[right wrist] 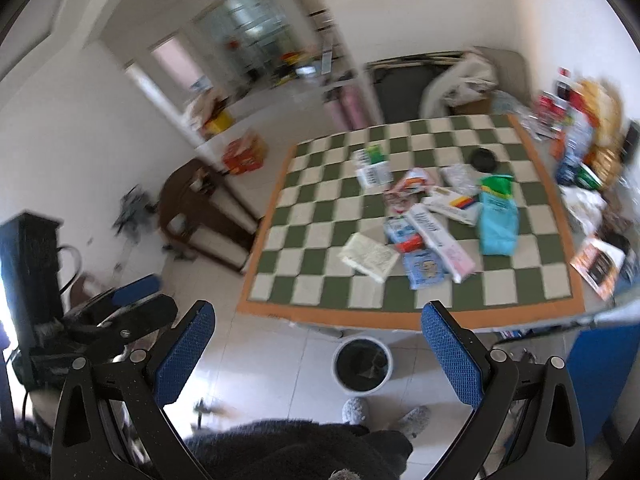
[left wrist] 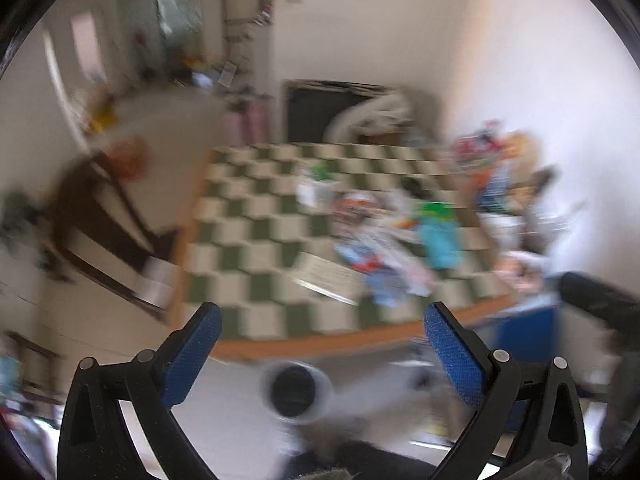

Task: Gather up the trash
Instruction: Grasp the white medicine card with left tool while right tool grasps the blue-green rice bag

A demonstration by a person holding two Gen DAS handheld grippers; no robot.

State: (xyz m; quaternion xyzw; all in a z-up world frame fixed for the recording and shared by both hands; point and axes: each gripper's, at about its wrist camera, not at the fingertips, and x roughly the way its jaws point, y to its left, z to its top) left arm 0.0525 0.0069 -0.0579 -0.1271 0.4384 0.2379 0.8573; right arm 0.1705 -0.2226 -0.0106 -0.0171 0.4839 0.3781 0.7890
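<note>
A pile of wrappers, flat boxes and papers (right wrist: 432,224) lies on a table with a green and white checked cloth (right wrist: 320,208). The same litter (left wrist: 396,240) shows blurred in the left wrist view. A white bin (right wrist: 362,364) with a dark liner stands on the floor at the table's near edge, also blurred in the left view as the bin (left wrist: 296,392). My left gripper (left wrist: 322,320) is open and holds nothing, high above the floor short of the table. My right gripper (right wrist: 318,318) is open and likewise empty, above the bin.
A dark wooden bench (right wrist: 200,208) stands left of the table. Clutter of packets and bags (right wrist: 584,140) fills the table's right side. A blue cabinet (right wrist: 604,364) sits at the right. The person's slippers (right wrist: 384,414) and dark sleeve (right wrist: 304,448) are below. Tiled floor (right wrist: 260,368) surrounds the bin.
</note>
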